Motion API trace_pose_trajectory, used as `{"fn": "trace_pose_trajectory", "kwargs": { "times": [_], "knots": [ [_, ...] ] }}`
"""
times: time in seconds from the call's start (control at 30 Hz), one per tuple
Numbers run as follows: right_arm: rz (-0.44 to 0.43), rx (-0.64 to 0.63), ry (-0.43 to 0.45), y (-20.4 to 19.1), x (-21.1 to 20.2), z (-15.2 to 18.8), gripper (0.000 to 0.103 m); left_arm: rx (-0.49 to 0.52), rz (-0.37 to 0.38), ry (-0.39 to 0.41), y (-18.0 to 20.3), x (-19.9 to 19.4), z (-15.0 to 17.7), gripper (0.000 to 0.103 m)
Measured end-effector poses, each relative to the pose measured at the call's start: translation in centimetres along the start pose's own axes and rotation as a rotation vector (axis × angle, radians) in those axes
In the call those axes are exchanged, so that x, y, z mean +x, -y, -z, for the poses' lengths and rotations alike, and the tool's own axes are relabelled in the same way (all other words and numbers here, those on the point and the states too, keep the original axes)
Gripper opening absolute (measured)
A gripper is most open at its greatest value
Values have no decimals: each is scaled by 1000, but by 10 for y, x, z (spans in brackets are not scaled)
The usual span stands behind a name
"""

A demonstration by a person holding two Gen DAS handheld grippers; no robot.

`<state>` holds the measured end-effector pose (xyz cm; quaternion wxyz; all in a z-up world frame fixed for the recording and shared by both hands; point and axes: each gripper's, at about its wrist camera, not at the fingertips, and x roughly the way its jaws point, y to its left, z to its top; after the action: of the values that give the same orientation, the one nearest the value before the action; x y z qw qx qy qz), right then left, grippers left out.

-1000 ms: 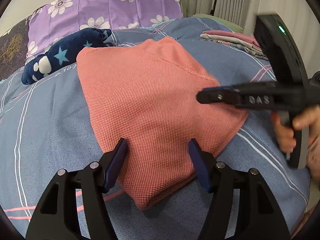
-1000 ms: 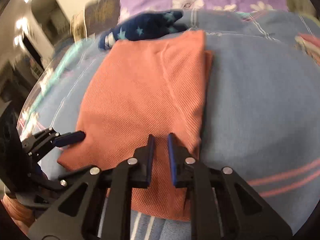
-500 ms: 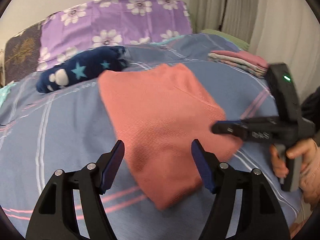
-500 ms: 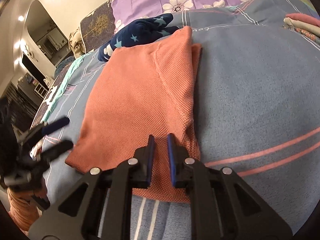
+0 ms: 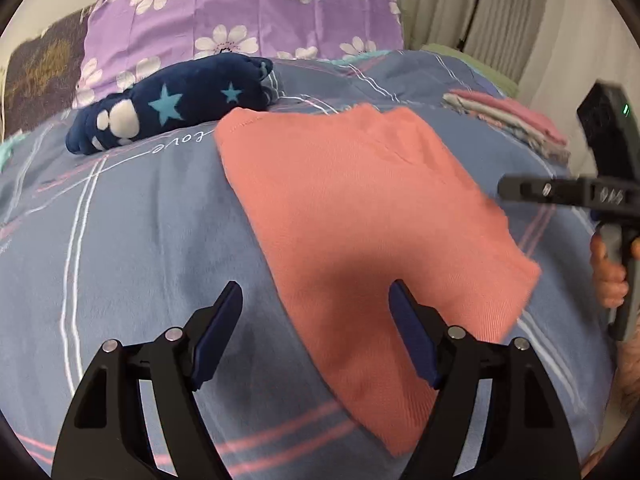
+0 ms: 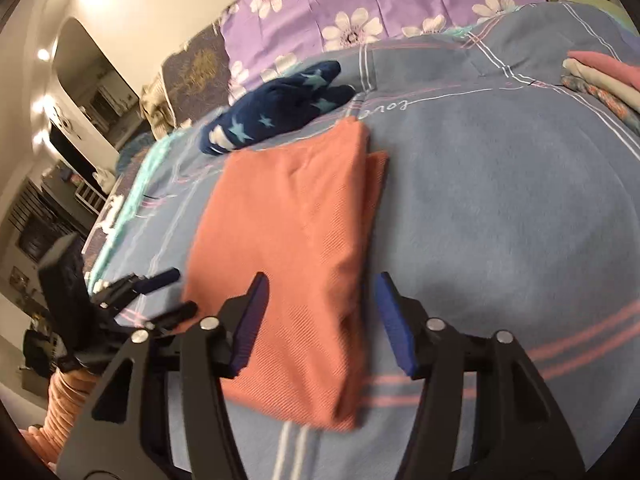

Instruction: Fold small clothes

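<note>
A salmon-orange knit garment (image 5: 360, 220) lies folded and flat on the blue bed cover (image 5: 120, 220). My left gripper (image 5: 315, 296) hovers over its near left edge. Its jaws are opening and the pads touch nothing. From the right wrist view, the garment (image 6: 296, 240) has a second layer showing along its right side. My right gripper (image 6: 322, 284) hangs above the near corner with jaws opening wide, the cloth below them and not pinched. Each gripper shows in the other's view: the right gripper (image 5: 516, 190) at the garment's right edge, the left gripper (image 6: 180, 292) at its left edge.
A navy plush cloth with stars (image 5: 172, 108) lies behind the garment. A purple flowered pillow (image 5: 240, 12) stands at the head of the bed. A stack of folded clothes (image 5: 508, 120) sits at the far right, near curtains. A hand (image 5: 608, 276) holds the right gripper's handle.
The right gripper's jaws went from nearly shut to wide apart. The left jaws widened a little. Both grippers drew back and rose from the garment, which stays flat.
</note>
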<state>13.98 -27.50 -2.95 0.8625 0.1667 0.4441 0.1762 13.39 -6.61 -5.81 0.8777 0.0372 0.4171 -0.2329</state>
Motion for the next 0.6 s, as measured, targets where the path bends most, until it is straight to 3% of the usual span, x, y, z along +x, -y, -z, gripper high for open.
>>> {"fn": "trace_pose_trajectory", "kwargs": {
  "times": [0.1, 0.27, 0.43, 0.53, 0.6],
  "knots": [
    [-8, 33, -63, 9, 23, -5, 58, -50, 71, -28, -9, 17, -10, 76],
    [-110, 45, -89, 13, 46, -22, 58, -95, 185, -42, -20, 37, -25, 76],
    [-133, 88, -104, 16, 66, -40, 51, -114, 220, -51, -25, 54, -40, 75],
    [-112, 62, -97, 12, 71, -44, 48, -97, 215, -48, -24, 62, -47, 69],
    [-102, 47, -87, 10, 73, -45, 44, -94, 212, -38, -25, 63, -49, 55]
  ]
}}
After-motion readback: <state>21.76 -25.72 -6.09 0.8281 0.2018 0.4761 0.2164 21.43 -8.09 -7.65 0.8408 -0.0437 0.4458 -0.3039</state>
